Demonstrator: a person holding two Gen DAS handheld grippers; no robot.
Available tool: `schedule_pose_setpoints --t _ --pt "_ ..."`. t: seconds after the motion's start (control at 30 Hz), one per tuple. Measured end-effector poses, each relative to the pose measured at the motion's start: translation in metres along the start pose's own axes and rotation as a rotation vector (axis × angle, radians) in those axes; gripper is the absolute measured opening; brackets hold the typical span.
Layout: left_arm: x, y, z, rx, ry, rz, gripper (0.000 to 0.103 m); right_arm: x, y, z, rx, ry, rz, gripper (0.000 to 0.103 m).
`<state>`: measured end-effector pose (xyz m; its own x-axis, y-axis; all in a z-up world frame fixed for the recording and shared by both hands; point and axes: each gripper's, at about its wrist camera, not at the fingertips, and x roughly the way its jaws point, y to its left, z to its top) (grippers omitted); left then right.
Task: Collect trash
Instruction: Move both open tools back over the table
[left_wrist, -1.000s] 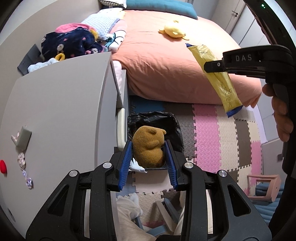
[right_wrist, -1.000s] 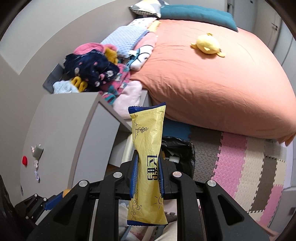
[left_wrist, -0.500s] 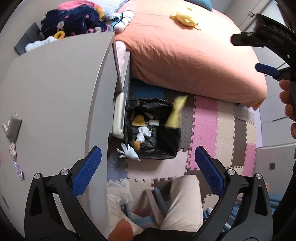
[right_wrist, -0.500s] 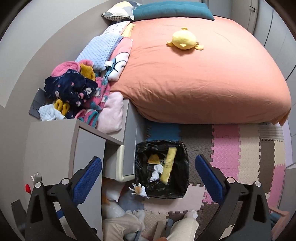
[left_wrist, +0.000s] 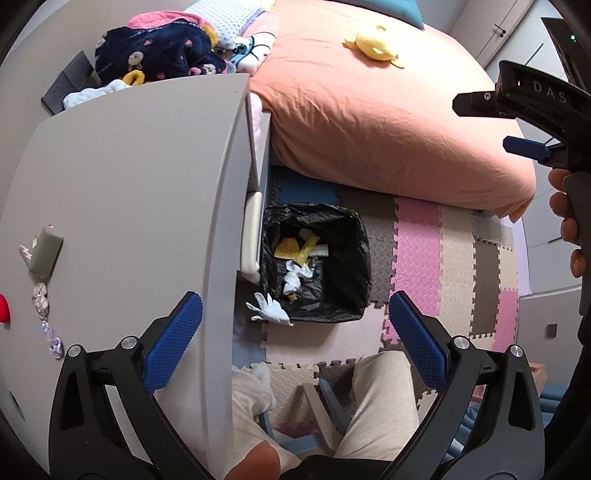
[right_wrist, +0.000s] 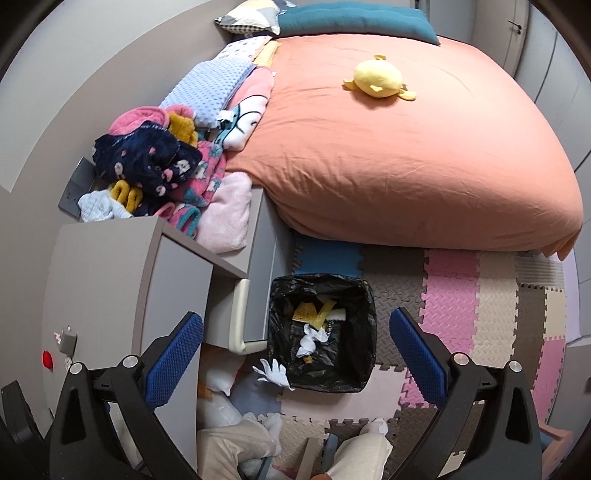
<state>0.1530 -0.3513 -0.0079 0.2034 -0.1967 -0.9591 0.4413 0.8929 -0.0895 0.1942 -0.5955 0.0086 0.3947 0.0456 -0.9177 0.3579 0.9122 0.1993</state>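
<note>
A black-lined trash bin stands on the foam floor mat beside the grey desk. Yellow wrappers and white crumpled tissues lie inside it. A white tissue lies on the floor at the bin's near left corner. My left gripper is open and empty above the bin. My right gripper is open and empty, also above the bin; it shows at the right edge of the left wrist view.
The grey desk on the left holds a small grey block, small trinkets and a red item. A bed with an orange cover, a yellow plush toy and piled clothes lies behind. The person's legs are below.
Both grippers opened and let go: the brown item and the yellow wrapper dropped into the bin. Both grippers rose, looking down at the bin from higher up.
</note>
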Motion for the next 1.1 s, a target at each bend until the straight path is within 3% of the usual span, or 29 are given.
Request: schedule_pose_setpoints --t 0.7,1.1 --pt "-0.021 0.078 -0.038 -0.104 -0.049 0.027 0.098 0.012 0.086 -0.023 -0.138 0.034 0.071 0.1" --pt "-0.031 0.136 -0.063 -0.22 -0.092 0.093 0.098 0.023 0.14 -0.035 -0.224 0.031 0.105 0.101"
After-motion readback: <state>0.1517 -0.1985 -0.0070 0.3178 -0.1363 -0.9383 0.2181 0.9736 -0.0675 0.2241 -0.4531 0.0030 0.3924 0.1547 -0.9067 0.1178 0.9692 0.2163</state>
